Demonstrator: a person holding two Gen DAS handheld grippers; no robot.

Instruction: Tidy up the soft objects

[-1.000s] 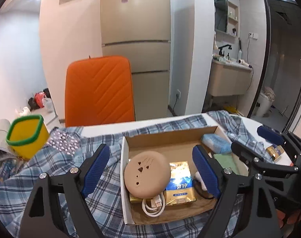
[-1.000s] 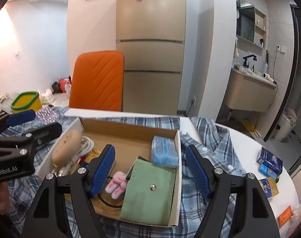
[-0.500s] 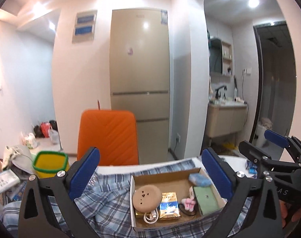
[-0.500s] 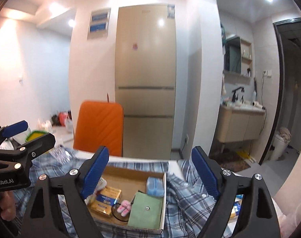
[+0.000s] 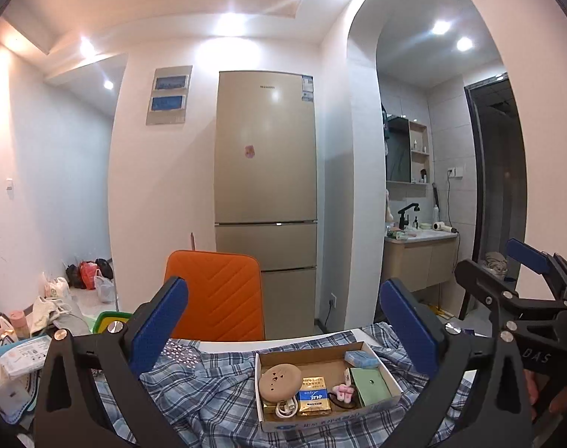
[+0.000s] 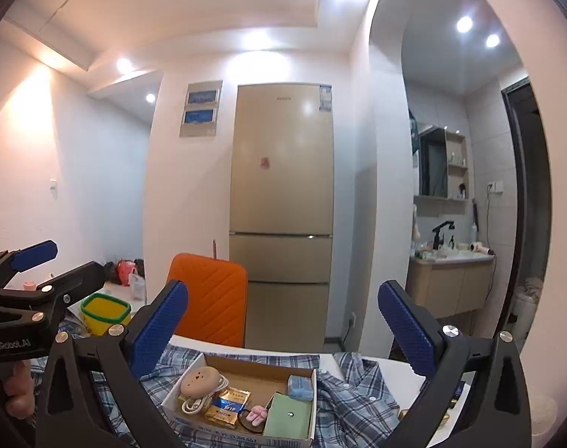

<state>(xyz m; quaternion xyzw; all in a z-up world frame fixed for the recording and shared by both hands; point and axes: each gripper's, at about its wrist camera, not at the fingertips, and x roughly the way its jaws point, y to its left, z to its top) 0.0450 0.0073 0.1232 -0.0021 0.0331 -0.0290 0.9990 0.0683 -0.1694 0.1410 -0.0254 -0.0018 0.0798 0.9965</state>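
Observation:
A blue plaid shirt lies spread over the table, and an open cardboard box sits on it. The box holds a round beige pad, a green pouch, a blue tissue pack, a gold packet and a small pink item. My left gripper is open, level, well above and back from the box, with nothing between its fingers. My right gripper hangs at a similar height beside it, over the shirt and box. Its jaws are opening and hold nothing.
An orange chair stands behind the table, in front of a tall beige fridge. A yellow container with a green rim sits at the table's left among clutter. Small packets lie at the right edge. A bathroom opens on the right.
Both grippers have risen and drawn back from the box, which now looks small and low in each view. Both sets of jaws have spread wider. The box's contents have not moved.

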